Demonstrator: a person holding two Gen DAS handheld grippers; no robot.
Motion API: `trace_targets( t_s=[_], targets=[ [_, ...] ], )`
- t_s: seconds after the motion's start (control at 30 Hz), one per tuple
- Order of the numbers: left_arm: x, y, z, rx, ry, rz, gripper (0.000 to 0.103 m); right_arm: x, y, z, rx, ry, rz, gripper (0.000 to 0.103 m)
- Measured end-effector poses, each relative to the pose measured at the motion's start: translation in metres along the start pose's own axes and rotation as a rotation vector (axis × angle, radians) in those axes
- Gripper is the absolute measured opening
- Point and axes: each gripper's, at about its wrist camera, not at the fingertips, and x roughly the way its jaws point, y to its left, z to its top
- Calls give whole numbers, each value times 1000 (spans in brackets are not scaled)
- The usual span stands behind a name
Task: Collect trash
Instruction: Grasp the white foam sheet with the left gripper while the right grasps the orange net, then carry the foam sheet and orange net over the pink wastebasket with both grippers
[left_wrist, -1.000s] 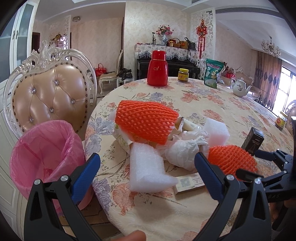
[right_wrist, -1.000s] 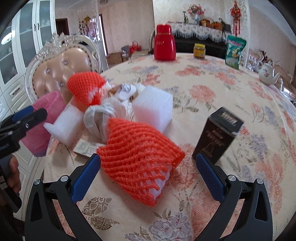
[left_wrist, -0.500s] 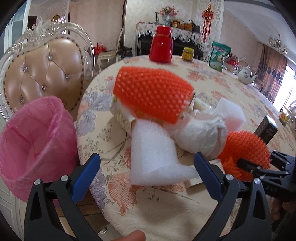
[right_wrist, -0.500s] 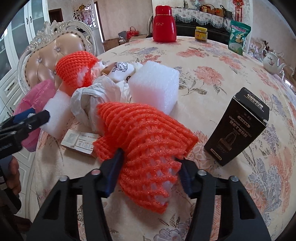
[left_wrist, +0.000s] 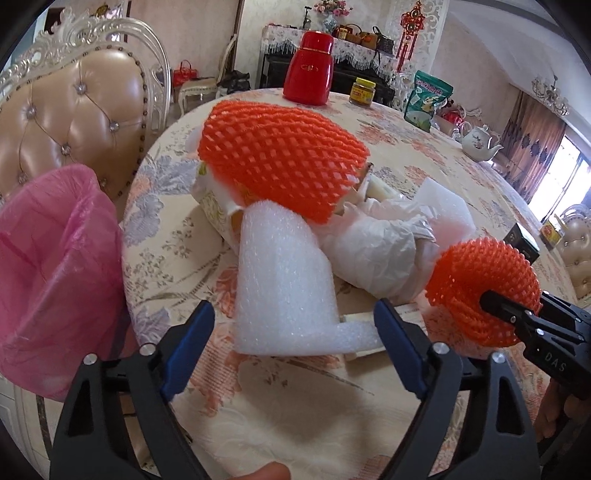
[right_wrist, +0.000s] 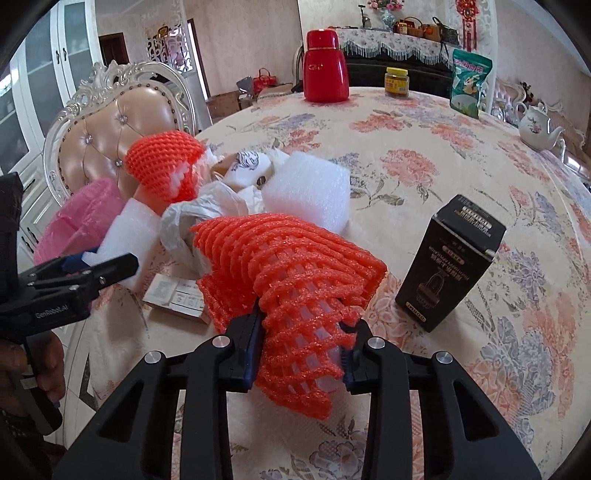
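Note:
A trash pile lies on the floral table: a white foam sheet, a big orange foam net over a box, a crumpled white bag and a foam block. My left gripper is open, its blue pads either side of the white foam sheet's near end. My right gripper is shut on a second orange foam net, which also shows in the left wrist view.
A pink-lined bin stands left of the table by a padded chair. A black box stands right of the pile. A red flask, jar, green bag and teapot sit at the far side.
My right gripper closed on the nearer orange net. My left gripper moved forward to straddle the white foam sheet and stayed open.

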Motion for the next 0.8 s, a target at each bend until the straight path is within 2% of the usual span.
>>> trace_targets(
  t_s=[0.1,0.13,0.27,0.6,0.8],
  targets=[
    [1,-3,-1,1,13,-17,76,-7,0,1,5,-20,2,33],
    [1,-4,-2,-3,17,-27,70,-9,0,2,5,-24,2,33],
    [-2,-5,-2,-5,18,-41,67,-17,1,7,4,-45,1,33],
    [-33,4,8,-33,-44,-55,66,-32,2,14,3,-94,-11,33],
    [-54,17,21,-49,-109,-11,66,-42,3,26,-4,-139,-31,33]
  ],
)
